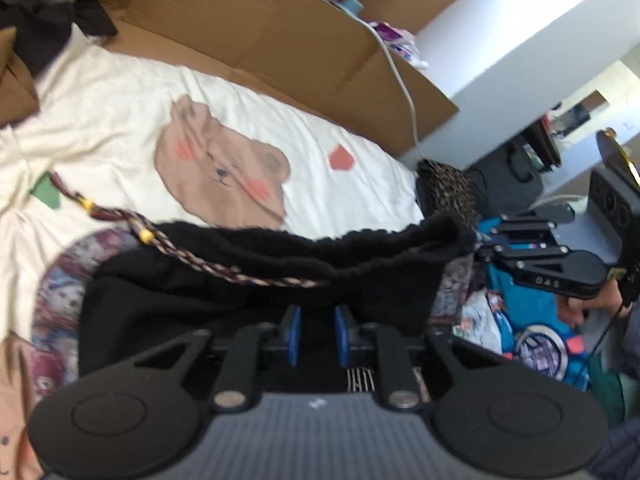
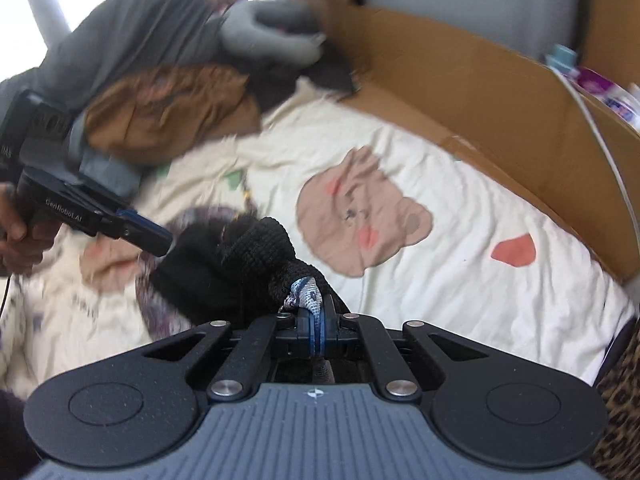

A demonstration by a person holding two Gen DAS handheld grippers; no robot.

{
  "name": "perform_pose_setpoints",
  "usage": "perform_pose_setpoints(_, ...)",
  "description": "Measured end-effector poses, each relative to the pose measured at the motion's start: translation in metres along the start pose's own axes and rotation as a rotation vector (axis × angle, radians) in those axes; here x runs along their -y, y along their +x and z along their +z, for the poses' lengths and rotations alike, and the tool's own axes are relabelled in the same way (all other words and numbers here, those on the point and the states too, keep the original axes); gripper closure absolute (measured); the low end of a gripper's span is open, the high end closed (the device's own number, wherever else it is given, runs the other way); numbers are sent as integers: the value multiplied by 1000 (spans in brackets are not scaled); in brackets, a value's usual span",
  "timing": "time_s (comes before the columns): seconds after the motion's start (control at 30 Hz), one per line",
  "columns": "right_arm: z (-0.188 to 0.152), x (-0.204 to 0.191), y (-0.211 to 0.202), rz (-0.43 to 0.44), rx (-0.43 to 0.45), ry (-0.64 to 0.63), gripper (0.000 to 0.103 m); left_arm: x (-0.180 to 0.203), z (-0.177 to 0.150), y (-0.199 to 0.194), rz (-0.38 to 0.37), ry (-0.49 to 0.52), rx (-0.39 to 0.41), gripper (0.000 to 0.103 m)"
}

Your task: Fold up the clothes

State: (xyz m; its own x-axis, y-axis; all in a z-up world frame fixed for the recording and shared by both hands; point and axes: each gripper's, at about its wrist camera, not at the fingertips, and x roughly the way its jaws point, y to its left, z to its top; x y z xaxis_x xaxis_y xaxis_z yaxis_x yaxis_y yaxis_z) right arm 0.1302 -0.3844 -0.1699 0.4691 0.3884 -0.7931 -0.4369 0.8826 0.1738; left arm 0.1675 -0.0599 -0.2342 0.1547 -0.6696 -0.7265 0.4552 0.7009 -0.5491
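A black fleece garment (image 1: pixel 256 276) with a patterned lining and a braided drawstring (image 1: pixel 188 256) lies bunched on the cream bear-print sheet (image 1: pixel 320 160). My left gripper (image 1: pixel 317 314) stands at its near edge. The blue pads (image 1: pixel 295 332) are a little apart, their tips reach into the black fabric, and no pinch shows. My right gripper (image 2: pixel 316 320) is shut on a fold of the garment (image 2: pixel 240 264), with grey-blue lining squeezed between its pads. In the left wrist view the right gripper (image 1: pixel 482 242) holds the garment's right corner. In the right wrist view the left gripper (image 2: pixel 160 240) touches its left side.
Cardboard (image 1: pixel 280 40) walls the far side of the bed, and a white cable (image 1: pixel 404 80) runs over it. A heap of brown and grey clothes (image 2: pixel 172 112) lies at the far left. Blue and patterned clothes (image 1: pixel 520 320) sit off the bed's right edge, beside a leopard-print item (image 1: pixel 448 184).
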Motion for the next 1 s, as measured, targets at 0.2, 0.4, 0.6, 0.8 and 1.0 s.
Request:
perform_pose_setpoints(0.2,-30,8,3,10,88,109,103,-4,13,-7,72,5,-3,79)
perform_pose_setpoints(0.4,-47,16,11,4,121,166,103,-2,19,-9,111,35,2,67)
perform_pose_setpoints(0.6,-66,21,17,21,113,222,103,-25,33,-9,203,-34,70,63)
perform_pose_setpoints(0.8,-84,13,24,26,77,223,103,-59,43,12,278,-170,104,61)
perform_pose_setpoints(1.0,-92,14,23,34,67,239,103,-80,36,44,270,-323,108,61)
